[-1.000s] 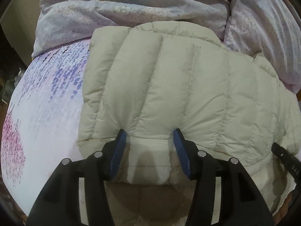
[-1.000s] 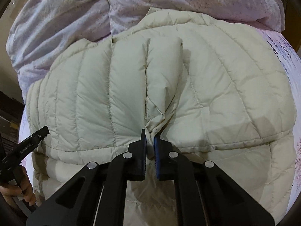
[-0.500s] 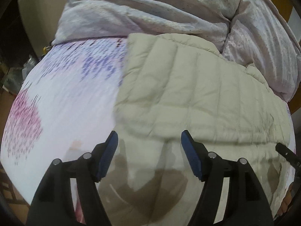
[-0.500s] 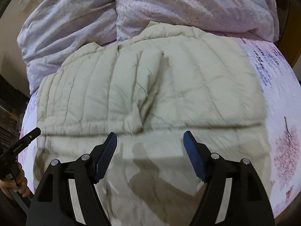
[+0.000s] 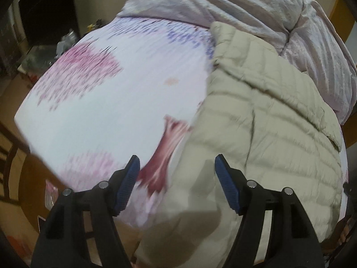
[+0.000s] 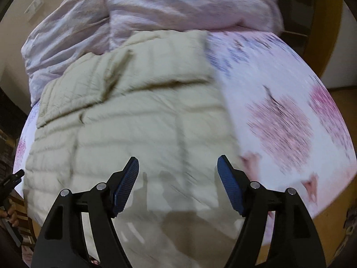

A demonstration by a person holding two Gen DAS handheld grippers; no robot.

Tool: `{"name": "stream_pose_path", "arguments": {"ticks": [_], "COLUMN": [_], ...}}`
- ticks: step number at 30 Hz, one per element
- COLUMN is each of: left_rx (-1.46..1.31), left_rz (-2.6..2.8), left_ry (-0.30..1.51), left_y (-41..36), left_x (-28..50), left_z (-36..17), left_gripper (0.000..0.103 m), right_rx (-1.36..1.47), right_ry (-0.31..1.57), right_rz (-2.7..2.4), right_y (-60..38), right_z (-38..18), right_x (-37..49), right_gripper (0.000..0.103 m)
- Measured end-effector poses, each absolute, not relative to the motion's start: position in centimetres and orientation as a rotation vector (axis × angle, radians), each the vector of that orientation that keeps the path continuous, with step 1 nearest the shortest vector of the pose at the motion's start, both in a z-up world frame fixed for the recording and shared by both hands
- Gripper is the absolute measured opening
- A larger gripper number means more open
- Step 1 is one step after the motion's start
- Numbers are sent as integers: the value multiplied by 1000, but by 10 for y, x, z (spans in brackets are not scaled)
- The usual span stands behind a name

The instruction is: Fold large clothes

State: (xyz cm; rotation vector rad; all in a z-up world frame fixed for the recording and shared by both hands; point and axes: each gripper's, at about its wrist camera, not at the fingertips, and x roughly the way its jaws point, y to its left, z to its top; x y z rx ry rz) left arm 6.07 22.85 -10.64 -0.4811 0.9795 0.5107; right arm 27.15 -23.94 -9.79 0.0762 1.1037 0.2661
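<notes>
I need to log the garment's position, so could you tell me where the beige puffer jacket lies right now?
The beige puffer jacket lies on the floral bedsheet, its far end against the bunched lilac duvet; both views show it.

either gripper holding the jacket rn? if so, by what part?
Nothing held. Left gripper and right gripper are both open above the jacket.

A bed [image 5: 107, 102] carried everything, its white sheet printed with pink and purple blossom patches. A cream quilted puffer jacket [image 5: 263, 116] lay flat on the sheet, off to one side. At the far end a crumpled pale lilac duvet [image 6: 169, 4] was heaped, touching the jacket's far edge.
</notes>
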Motion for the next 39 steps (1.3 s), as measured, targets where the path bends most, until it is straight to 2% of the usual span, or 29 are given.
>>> {"name": "stream_pose_path", "arguments": {"ticks": [8, 18, 21, 26, 34, 36, 38, 39], "left_rx": [-528, -528, -520, -523, -633, -657, -650, -645], "left_rz": [522, 513, 503, 502, 504, 498, 499, 501], "left_ry": [992, 963, 957, 952, 944, 938, 938, 938], "left_y": [218, 203, 197, 190, 193, 194, 192, 191], "left_x": [31, 17, 13, 9, 1, 0, 1, 0], "left_z": [-122, -128, -128, -130, -143, -145, -144, -144], "left_gripper": [70, 69, 65, 61, 63, 61, 56, 55], "right_rx": [235, 256, 239, 209, 197, 202, 215, 223], "right_ry": [1154, 1116, 1106, 1096, 1091, 1094, 1103, 1106], "right_rz": [212, 323, 345, 388, 386, 384, 390, 395], "right_y": [-312, -316, -312, -300, -294, -293, -295, -295], "right_z": [-120, -126, -126, -125, -125, -126, -127, -127], "right_x": [235, 204, 200, 192, 190, 189, 189, 189], "right_gripper": [74, 74, 74, 62, 55, 47, 32, 29]}}
